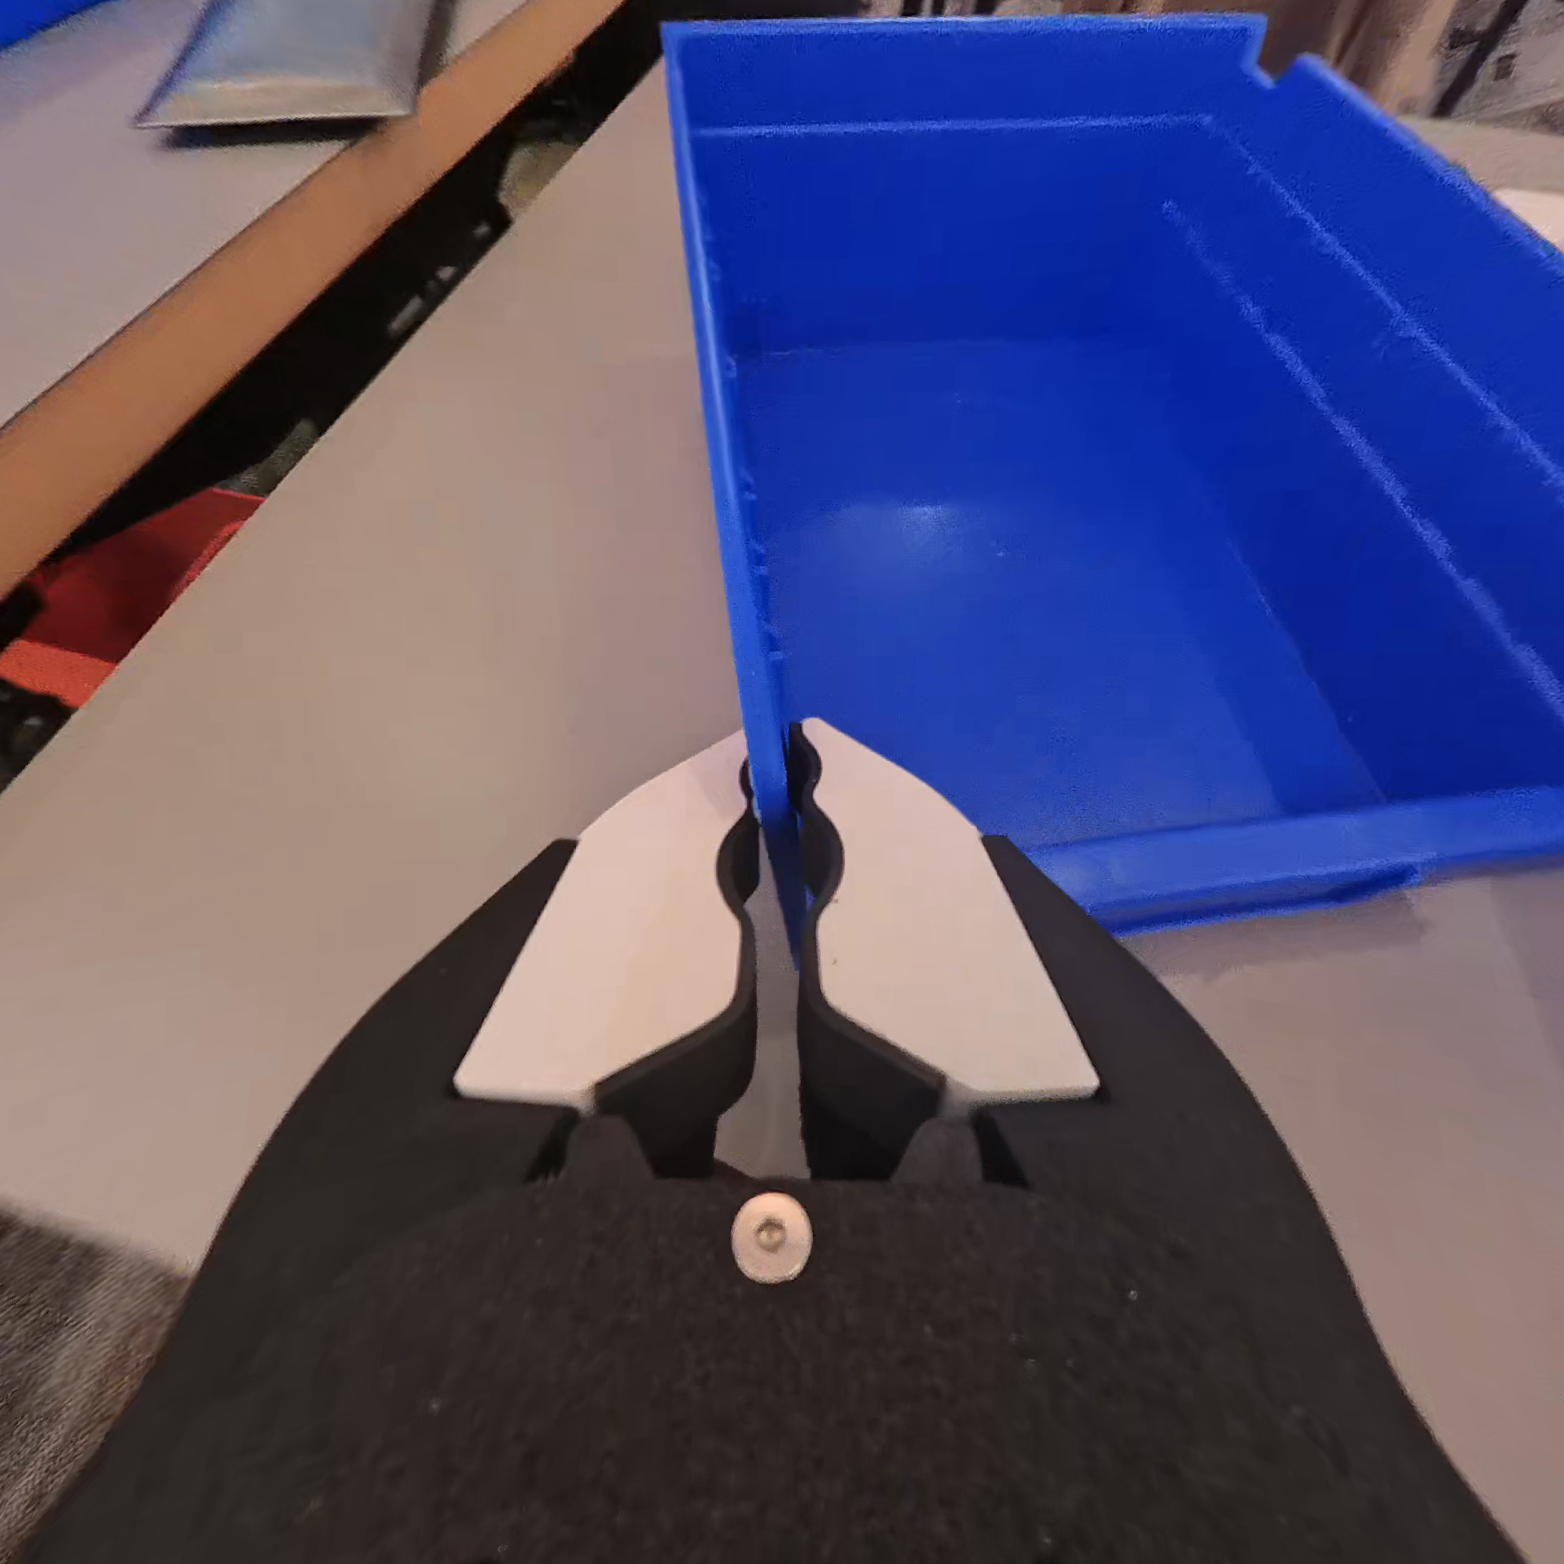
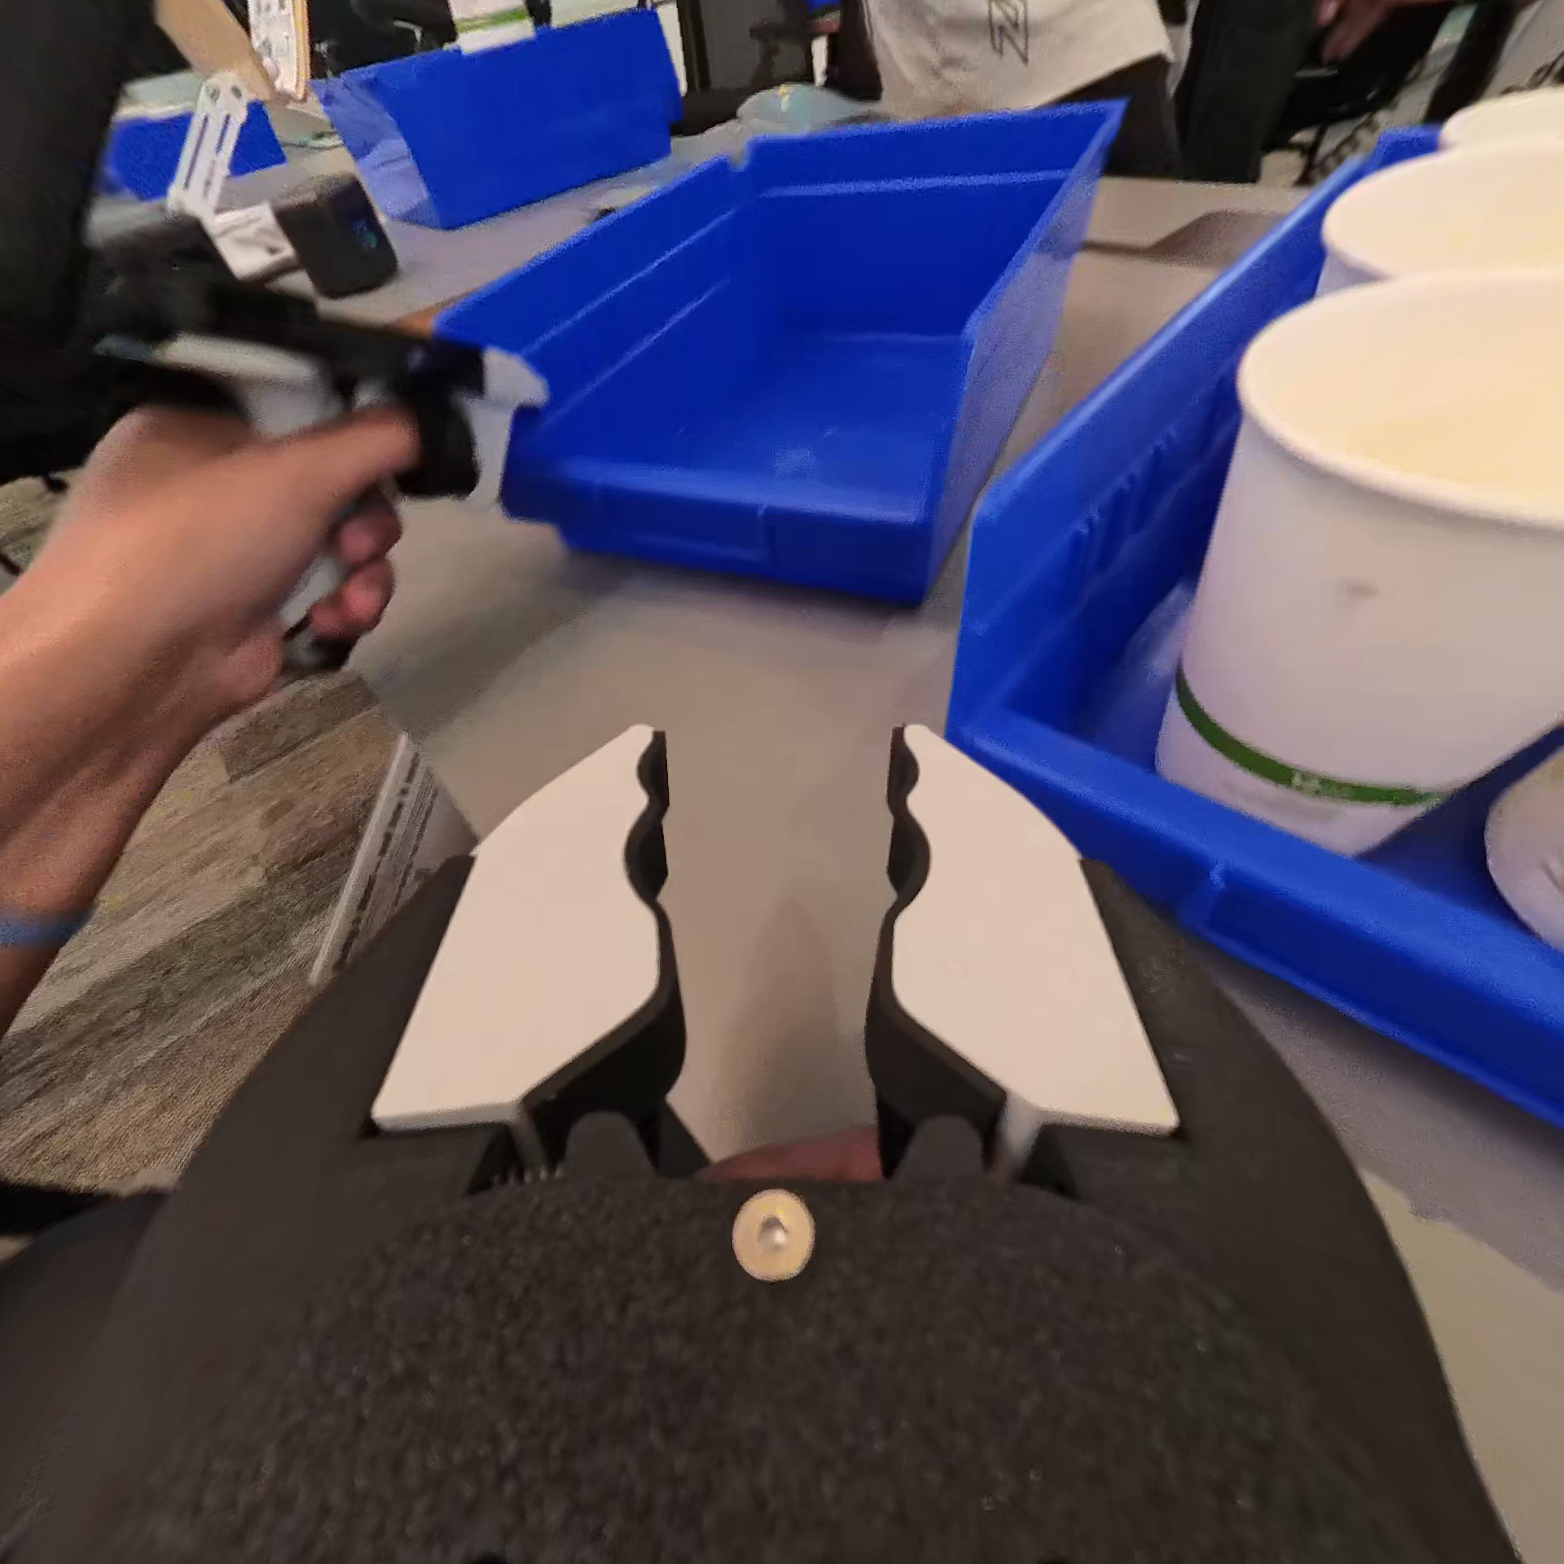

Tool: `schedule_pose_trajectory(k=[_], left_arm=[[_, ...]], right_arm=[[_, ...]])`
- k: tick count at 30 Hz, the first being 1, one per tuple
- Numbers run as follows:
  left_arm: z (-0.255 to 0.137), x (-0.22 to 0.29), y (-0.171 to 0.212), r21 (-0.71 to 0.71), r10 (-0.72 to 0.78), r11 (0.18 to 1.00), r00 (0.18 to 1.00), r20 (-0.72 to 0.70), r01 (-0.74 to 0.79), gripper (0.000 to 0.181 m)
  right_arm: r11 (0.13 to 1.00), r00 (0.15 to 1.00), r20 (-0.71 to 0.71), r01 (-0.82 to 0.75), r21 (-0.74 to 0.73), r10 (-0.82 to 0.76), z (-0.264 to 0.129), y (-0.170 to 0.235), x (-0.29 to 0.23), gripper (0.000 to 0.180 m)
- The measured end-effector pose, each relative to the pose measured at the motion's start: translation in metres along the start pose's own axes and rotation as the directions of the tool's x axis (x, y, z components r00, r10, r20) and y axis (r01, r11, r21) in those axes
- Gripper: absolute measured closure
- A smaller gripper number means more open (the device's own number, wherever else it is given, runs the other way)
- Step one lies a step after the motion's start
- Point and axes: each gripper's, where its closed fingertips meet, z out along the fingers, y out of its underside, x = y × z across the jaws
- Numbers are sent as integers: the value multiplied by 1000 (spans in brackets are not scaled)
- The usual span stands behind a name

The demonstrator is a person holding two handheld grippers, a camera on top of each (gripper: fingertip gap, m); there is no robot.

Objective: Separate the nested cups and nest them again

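Note:
My left gripper [image 1: 772, 762] is shut on the near left wall of an empty blue bin [image 1: 719, 423] on the grey table. The same bin [image 2: 1016, 296] shows in the right wrist view, with the left gripper [image 2: 508, 389] clamped on its near corner, held by a hand. My right gripper [image 2: 777, 745] is open and empty above the table, between the two bins. White paper cups [image 2: 1371, 575] with a green band near the base stand in a second blue bin [image 2: 1092, 542] at the right.
The grey table [image 1: 381, 762] ends at the left, with a dark gap and another table beyond. A third blue bin [image 2: 508, 127], a small black device [image 2: 338, 237] and people stand at the back. Carpet floor [image 2: 169, 889] lies at the left.

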Motion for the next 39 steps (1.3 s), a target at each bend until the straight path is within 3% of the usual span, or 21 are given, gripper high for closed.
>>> schedule_pose_trajectory(k=[6, 9, 12, 14, 16, 21, 26, 32, 36, 39], left_arm=[[-76, -23, 42, 27, -69, 997, 993, 100, 66, 178], [-108, -27, 60, 34, -92, 995, 990, 107, 89, 178], [-133, -23, 75, 47, -73, 997, 991, 110, 69, 178], [-146, -22, 82, 55, -64, 997, 991, 115, 58, 177], [-156, -24, 87, 69, -38, 997, 987, 156, 27, 177], [-187, -14, 78, 193, -15, 981, 973, 231, -30, 177], [-234, 24, 10, 422, -30, 905, 983, 179, -49, 177], [-252, 153, -97, 580, 59, 814, 996, -69, -8, 177], [-241, 283, -128, 571, 137, 820, 959, -250, 32, 177], [-220, 393, -117, 520, 184, 853, 909, -374, 41, 177]], right_arm=[[999, 999, -51, -8, 41, 11, 30, -25, -10, 132], [999, 999, 8, -34, 23, 34, 40, -21, -33, 136], [998, 999, -24, -37, 47, 38, 46, -16, -42, 150], [997, 998, -30, -58, 55, 60, 49, -11, -44, 149], [993, 995, -42, -93, 76, 96, 45, -13, -41, 172], [987, 995, -69, -56, 151, 67, 29, -32, -43, 177], [927, 990, -144, 57, 369, -3, -46, -115, -29, 176], [838, 927, -374, 201, 508, 4, -174, -206, 64, 176], [846, 837, -544, 243, 475, 65, -263, -210, 162, 176], [886, 753, -645, 205, 416, 128, -323, -180, 245, 176]])
